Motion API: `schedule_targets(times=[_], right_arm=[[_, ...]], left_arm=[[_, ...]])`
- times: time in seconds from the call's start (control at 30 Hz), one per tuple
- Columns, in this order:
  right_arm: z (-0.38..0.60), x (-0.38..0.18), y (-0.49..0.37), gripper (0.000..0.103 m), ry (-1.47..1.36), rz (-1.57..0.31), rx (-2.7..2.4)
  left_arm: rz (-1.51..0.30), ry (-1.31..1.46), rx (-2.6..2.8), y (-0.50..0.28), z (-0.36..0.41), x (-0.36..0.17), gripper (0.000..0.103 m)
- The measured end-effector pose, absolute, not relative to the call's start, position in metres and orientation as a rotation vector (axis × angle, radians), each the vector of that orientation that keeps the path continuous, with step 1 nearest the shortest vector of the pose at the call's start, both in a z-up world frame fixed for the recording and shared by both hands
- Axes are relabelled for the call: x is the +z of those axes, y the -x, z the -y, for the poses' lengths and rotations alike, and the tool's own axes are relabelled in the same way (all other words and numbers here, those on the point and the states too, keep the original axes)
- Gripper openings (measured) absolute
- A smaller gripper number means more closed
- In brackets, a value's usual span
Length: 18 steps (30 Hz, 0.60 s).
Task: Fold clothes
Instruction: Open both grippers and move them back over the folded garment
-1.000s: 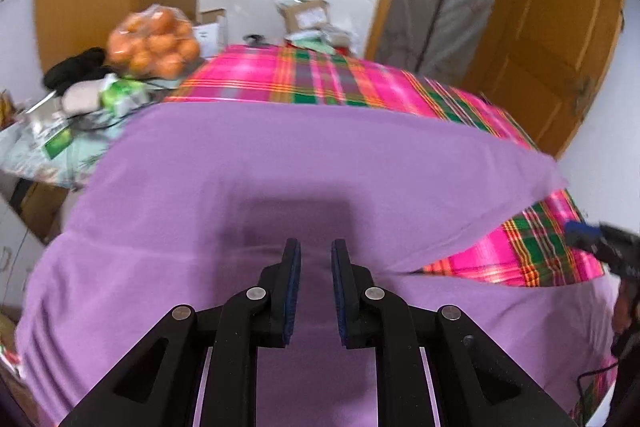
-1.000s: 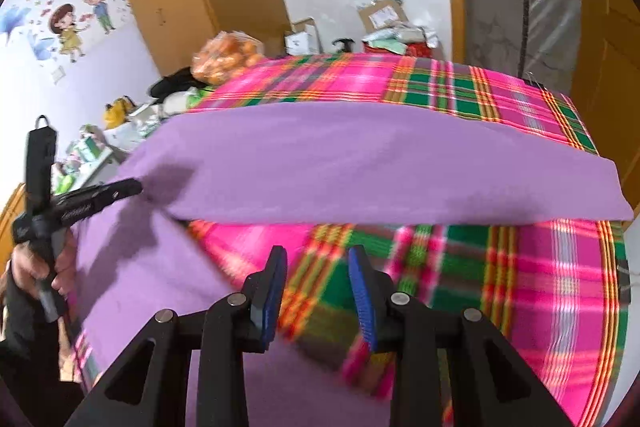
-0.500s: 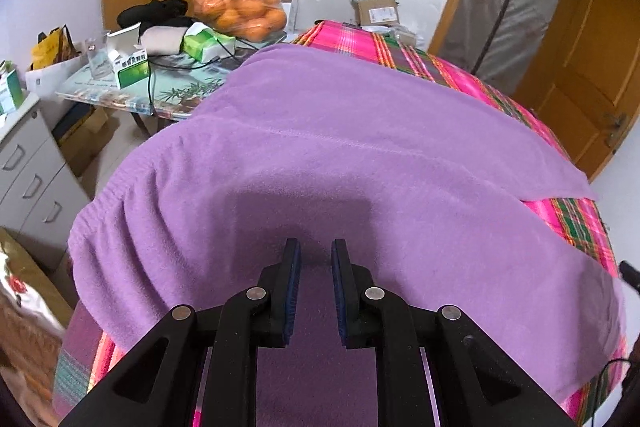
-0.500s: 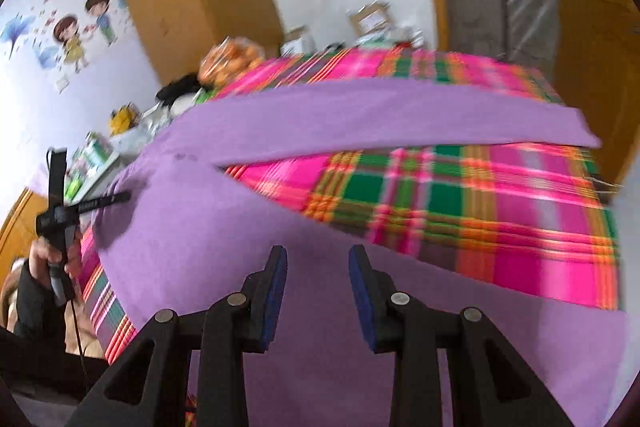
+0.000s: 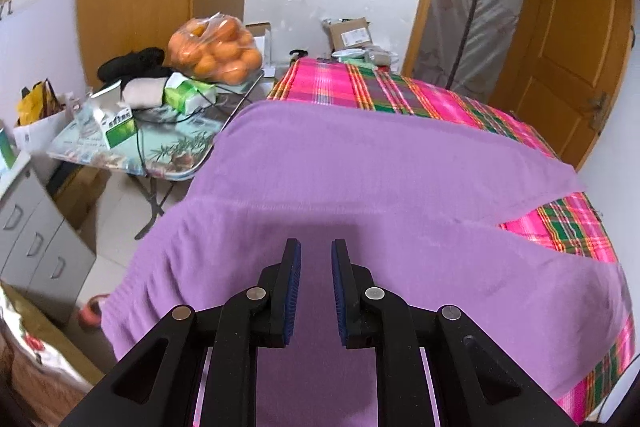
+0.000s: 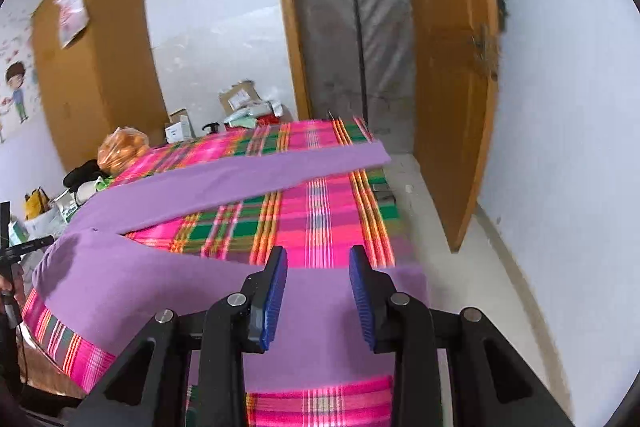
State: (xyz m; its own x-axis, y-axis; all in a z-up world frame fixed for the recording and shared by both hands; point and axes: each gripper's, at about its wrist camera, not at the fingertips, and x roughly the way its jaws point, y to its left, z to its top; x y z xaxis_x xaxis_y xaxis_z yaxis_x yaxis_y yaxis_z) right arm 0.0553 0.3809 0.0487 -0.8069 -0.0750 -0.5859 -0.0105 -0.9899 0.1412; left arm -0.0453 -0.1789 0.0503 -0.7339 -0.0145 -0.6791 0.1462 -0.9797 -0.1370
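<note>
A purple garment [image 5: 380,167] lies spread over a table covered in pink and green plaid cloth [image 5: 380,87]. Its two long parts fork apart, with plaid showing between them. My left gripper [image 5: 316,245] hovers over the garment's wide left part, its blue pads a narrow gap apart with nothing between them. In the right wrist view the far strip [image 6: 260,175] runs across the plaid cloth [image 6: 320,211]. My right gripper [image 6: 318,253] stands open above the right end of the near strip [image 6: 160,279], holding nothing.
Left of the table, a folding side table carries a bag of oranges [image 5: 216,55], green and white boxes [image 5: 120,127] and cables. Grey drawers [image 5: 32,239] stand below it. Cartons [image 5: 350,33] sit beyond the far end. A wooden door [image 6: 452,107] stands open on the right.
My right gripper has swept right along the near strip to its end and rolled. My left gripper has shifted toward the garment's left edge. Neither has changed its opening.
</note>
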Motion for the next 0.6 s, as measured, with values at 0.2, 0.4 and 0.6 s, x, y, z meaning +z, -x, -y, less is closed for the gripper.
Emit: schedule_targets(times=[0.2, 0.4, 0.6], right_arm=[[-0.331, -0.011, -0.029, 0.034, -1.108, 0.294, -2.721], [-0.276, -0.025, -0.013, 0.034, -1.108, 0.109, -2.609], [-0.266, -0.039, -0.018, 0.03, -1.122, -0.067, -2.571]], left_arm=[[-0.285, -1.161, -2.87, 0.058, 0.148, 0.037, 0.016], [-0.179, -1.273, -2.984, 0.051, 0.077, 0.017, 0.016], [-0.068, -1.318, -3.02, 0.043, 0.044, 0.006, 0.017]])
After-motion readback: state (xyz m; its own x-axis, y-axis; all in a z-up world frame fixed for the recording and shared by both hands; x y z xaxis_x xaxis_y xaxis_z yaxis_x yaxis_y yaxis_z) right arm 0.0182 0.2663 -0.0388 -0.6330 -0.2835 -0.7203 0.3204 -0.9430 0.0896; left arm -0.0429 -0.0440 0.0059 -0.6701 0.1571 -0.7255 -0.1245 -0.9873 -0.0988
